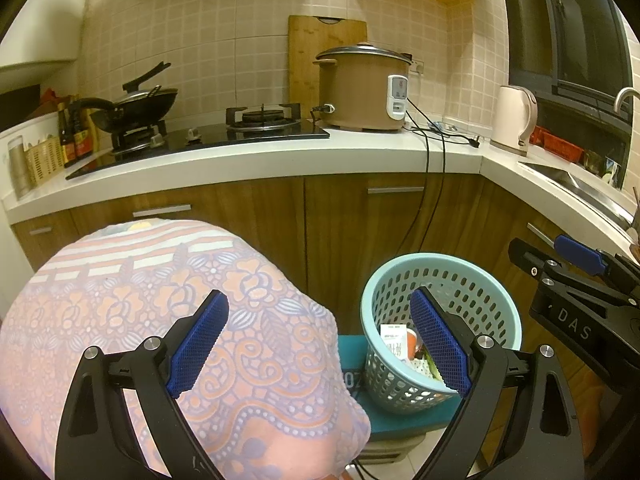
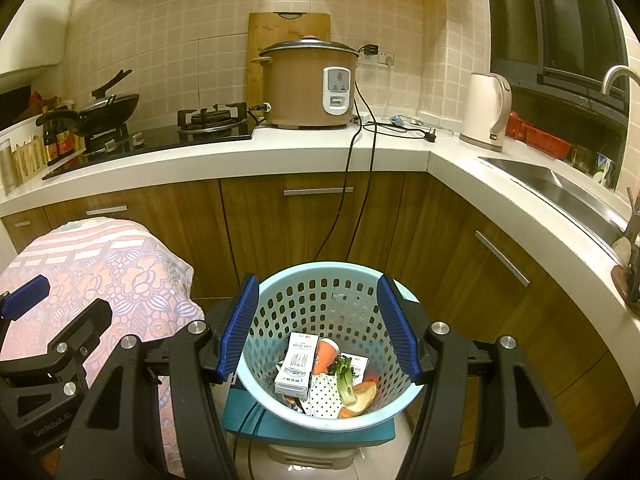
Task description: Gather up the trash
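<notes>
While the white counter (image 2: 280, 152) is seen running along the tiled wall and bending round to the sink (image 2: 560, 188) on the right, wooden cabinets (image 2: 280, 232) are shown beneath it. On the counter a brown rice cooker (image 2: 308, 84) is set in front of a cutting board (image 2: 288, 24), with a gas stove (image 2: 212, 120) and a black wok (image 2: 108, 108) to its left and a pale kettle (image 2: 486, 112) to its right. Lower left, a surface draped in a pink patterned cloth (image 1: 180, 320) is seen. Just beside it, a light blue basket (image 2: 332, 280) with a perforated wall is stood on a teal stool (image 2: 280, 428). The trash is found inside the basket: a white carton (image 2: 294, 364), an orange paper cup (image 2: 326, 354), a green vegetable stalk (image 2: 345, 376) and an orange peel (image 2: 362, 396) are piled together on a dotted white wrapper (image 2: 324, 398). The right gripper (image 2: 320, 328) is held above the basket with its jaws apart and nothing between the blue pads. The left gripper (image 1: 320, 344) is held at the cloth's edge, jaws likewise spread wide and empty, with one pad over the cloth and the other over the basket.
</notes>
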The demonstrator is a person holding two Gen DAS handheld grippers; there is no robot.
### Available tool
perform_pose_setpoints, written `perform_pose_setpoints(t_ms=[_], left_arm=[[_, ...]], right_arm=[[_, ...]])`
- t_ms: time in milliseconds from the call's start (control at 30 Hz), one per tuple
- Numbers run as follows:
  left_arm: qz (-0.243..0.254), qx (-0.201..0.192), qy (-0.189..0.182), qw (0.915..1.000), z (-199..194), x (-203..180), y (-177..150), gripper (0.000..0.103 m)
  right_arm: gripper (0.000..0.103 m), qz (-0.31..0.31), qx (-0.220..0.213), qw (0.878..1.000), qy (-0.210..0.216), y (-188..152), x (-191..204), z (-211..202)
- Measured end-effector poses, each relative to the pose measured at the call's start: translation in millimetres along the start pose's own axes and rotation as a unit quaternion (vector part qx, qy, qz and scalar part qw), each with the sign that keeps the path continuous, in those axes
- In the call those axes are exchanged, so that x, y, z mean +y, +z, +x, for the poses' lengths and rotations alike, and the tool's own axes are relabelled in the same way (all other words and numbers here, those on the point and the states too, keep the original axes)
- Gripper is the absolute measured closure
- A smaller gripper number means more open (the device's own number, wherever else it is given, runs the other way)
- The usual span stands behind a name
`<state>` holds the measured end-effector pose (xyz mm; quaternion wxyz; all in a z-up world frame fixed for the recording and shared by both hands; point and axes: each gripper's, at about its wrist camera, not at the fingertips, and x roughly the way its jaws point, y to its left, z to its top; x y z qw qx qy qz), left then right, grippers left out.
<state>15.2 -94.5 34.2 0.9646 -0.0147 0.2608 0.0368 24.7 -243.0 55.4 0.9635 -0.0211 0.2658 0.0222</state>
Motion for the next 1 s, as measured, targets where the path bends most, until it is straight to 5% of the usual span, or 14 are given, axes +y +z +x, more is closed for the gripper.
perform_pose_setpoints(t_ms=[1000], left_arm=[[0.002, -0.007, -0.009, 0.9999, -7.9, 15.1, 7.9, 0.010]], right_arm=[[0.043, 0.007, -0.006, 1.000, 0.002, 5.0, 2.4, -10.9]])
